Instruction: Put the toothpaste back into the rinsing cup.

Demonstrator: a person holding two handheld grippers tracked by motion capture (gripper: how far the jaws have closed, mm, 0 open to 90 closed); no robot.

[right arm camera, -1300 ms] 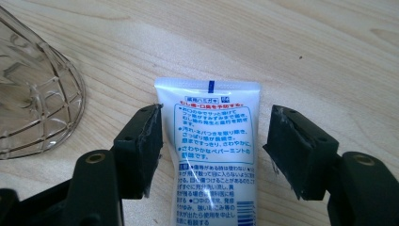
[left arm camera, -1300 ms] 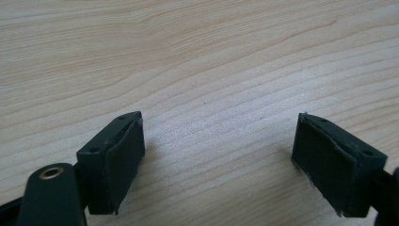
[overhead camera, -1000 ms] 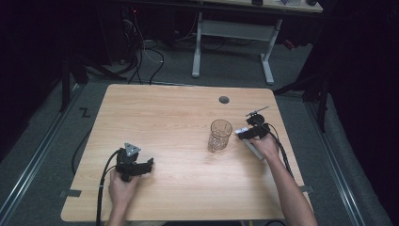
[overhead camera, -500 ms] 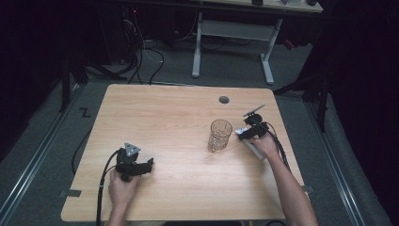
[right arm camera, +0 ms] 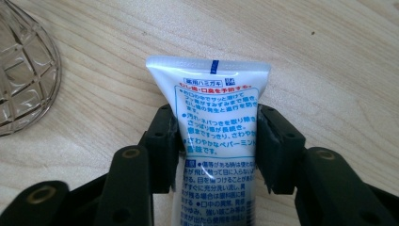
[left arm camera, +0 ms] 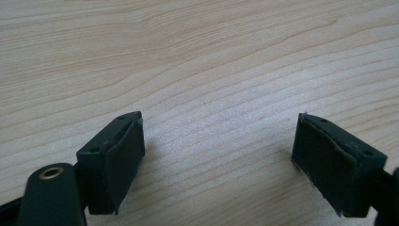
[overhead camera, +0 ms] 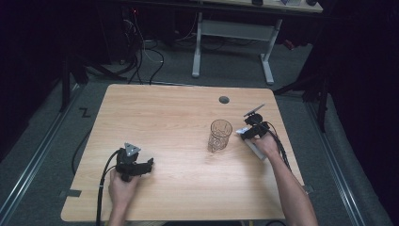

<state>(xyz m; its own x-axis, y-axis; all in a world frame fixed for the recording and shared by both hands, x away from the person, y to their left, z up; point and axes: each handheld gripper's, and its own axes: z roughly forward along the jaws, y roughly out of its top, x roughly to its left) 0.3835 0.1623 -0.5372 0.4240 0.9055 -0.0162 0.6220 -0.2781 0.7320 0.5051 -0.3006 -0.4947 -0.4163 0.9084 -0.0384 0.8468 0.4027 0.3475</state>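
Now right claw [right arm camera: 216, 141] just closed on toothpaste tube [right arm camera: 214, 117] beside empty glass [overhead camera: 220, 135]; left claw [left arm camera: 219, 155] open.

White tube [right arm camera: 216, 136] at frame centre, blue print, red line, blue mark at the crimp. Clear glass [right arm camera: 23, 66], upper left, diamond-cut pattern. Black pads [left arm camera: 117, 160]. Light wood-grain table [overhead camera: 169, 113].

High view: fixed above, looking forward-down over whole table [overhead camera: 188, 188]. Both gripper views: close, aimed down at tabletop. Shared with right view: glass [overhead camera: 220, 135] [right arm camera: 23, 70].
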